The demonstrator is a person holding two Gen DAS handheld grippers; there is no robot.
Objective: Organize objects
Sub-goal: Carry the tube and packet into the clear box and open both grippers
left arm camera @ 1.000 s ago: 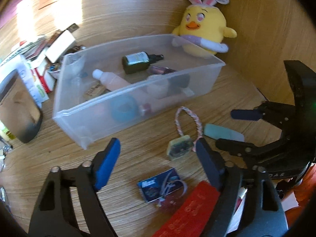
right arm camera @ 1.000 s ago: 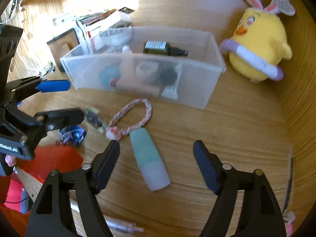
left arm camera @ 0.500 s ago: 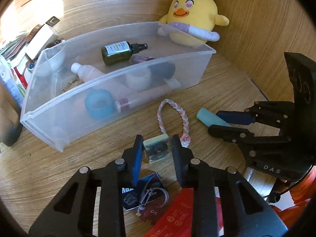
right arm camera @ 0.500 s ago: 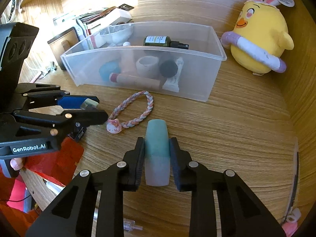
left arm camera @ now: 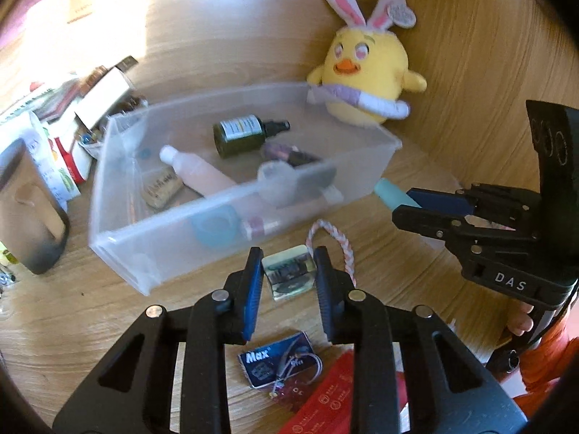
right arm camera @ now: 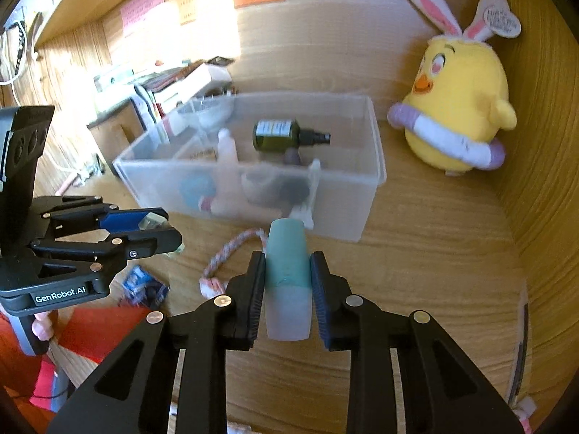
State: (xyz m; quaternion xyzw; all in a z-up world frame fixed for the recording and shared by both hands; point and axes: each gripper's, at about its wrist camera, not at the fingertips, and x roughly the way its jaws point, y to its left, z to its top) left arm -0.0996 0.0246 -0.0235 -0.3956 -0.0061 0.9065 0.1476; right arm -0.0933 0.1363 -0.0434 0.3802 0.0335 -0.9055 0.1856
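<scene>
Within the last second both of your jaws had closed, and each pair now had a thing between its pads. Your left gripper [left arm camera: 287, 282] was nearly shut on the small greenish block [left arm camera: 288, 277], and your right gripper [right arm camera: 287, 289] was pressed on the teal tube [right arm camera: 288, 278], which stood out forward past the pads. Both things looked lifted a little off the bench [right arm camera: 434, 253], just in front of the clear bin [left arm camera: 152, 253]. I judge that the picking was done and that the carrying into the bin came next.

The bin already held a dark spray bottle [left arm camera: 246, 133], a pale pink bottle [left arm camera: 199, 171], a blue ring [left arm camera: 213, 229] and some other small things, so you had less free floor there. The near wall of the bin stood between your jaws and the inside, so both things must go over it. The braided loop [left arm camera: 334, 242] lay on the bench just beside the block, and a blue card [left arm camera: 277, 361] and a red packet [left arm camera: 333, 398] lay nearer to you. The yellow chick toy [right arm camera: 459, 108] stood behind the bin, near its far corner, out of the way.
</scene>
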